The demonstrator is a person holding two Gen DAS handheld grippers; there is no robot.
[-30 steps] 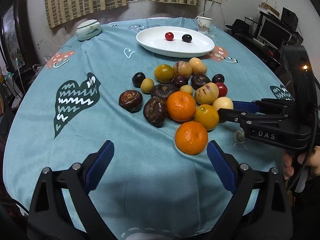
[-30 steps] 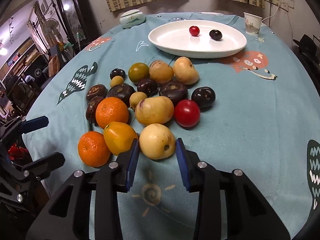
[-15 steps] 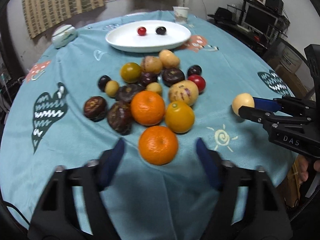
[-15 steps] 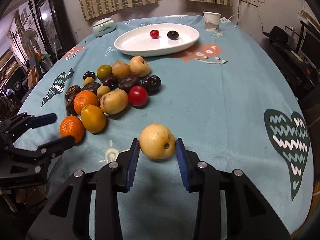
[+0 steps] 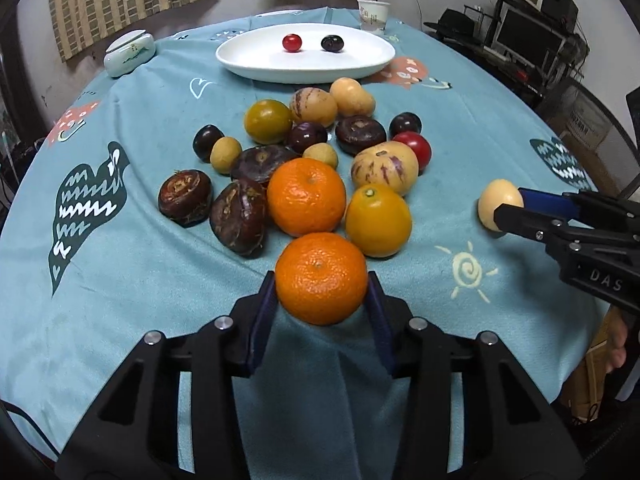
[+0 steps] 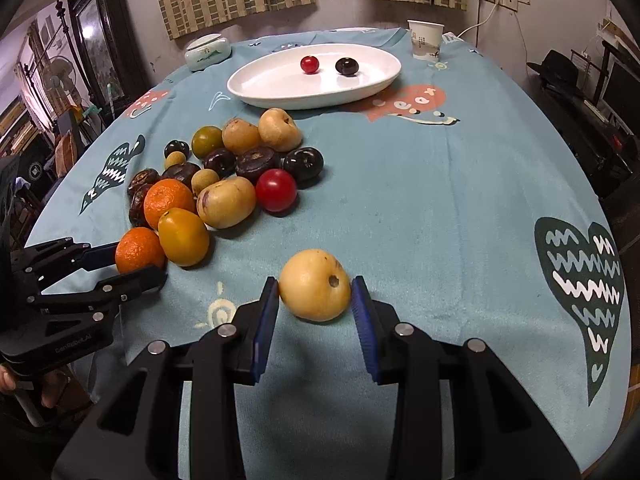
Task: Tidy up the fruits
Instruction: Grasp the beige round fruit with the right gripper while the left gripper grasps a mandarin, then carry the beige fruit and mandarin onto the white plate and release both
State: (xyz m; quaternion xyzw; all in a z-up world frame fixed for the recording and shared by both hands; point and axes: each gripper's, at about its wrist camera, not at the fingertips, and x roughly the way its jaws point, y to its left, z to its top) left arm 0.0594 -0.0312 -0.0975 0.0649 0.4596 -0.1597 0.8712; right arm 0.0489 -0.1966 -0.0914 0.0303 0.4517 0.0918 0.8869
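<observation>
The left claw (image 5: 322,294) has just been closing, pads now against the round orange (image 5: 321,278), stem dimple up. The right claw (image 6: 315,298) grips a pale yellow fruit (image 6: 315,285), pit facing right, near the surface's near edge.

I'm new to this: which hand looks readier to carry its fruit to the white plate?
The right. Its gripper is shut on the pale yellow fruit, held clear of the pile. The left gripper's jaws have just been closing around the orange, beside the pile.
</observation>
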